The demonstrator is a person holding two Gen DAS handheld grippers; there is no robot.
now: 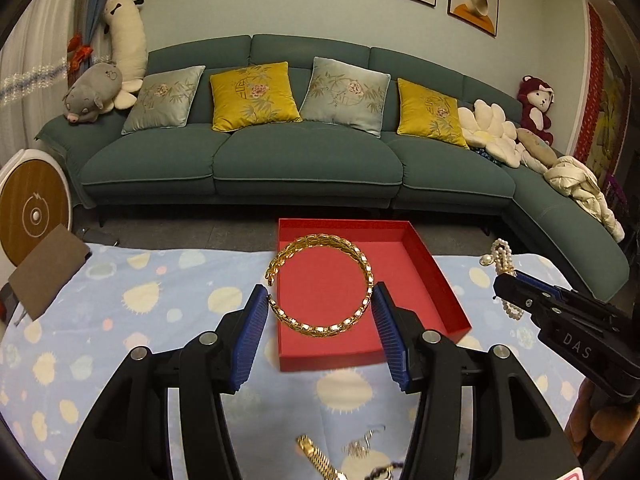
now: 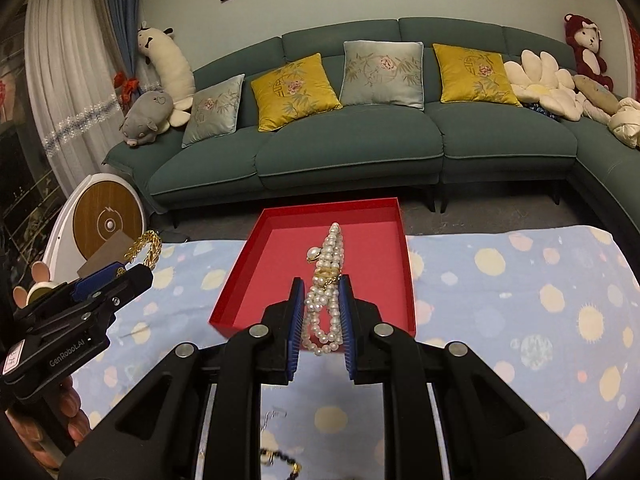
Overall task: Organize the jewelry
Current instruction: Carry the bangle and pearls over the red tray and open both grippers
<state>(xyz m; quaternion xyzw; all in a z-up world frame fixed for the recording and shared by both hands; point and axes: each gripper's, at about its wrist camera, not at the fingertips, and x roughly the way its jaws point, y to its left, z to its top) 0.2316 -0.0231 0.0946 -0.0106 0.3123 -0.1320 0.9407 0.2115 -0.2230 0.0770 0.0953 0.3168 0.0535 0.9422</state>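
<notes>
Jewelry is in both grips at once: the left gripper (image 1: pixel 320 304) clamps a gold bangle (image 1: pixel 320 284) across its width, one blue finger (image 1: pixel 256 312) pressing each side of the ring, and the right gripper (image 2: pixel 320 312) is closed narrowly on a bundled pearl bracelet (image 2: pixel 324 292), whose loops stick out past the fingertips and sag below the pads. Both pieces hang in the air just ahead of the fingers, with the open red box (image 1: pixel 436 280) lying beyond and beneath them on the spotted blue cloth (image 1: pixel 160 300) over the tabletop. The step in hand looks like carrying both pieces to the box. To do it well, each piece should be brought fully over the red floor, inside the walls, and lowered close before the fingers part, since the bangle could roll on its edge and the pearls could spill over a wall. Setting them at separate ends would keep the strands from tangling with the open ends of the bangle. A gold watch strap (image 1: pixel 316 460) and some small pieces lie on the cloth behind the fingers, not yet sorted.
</notes>
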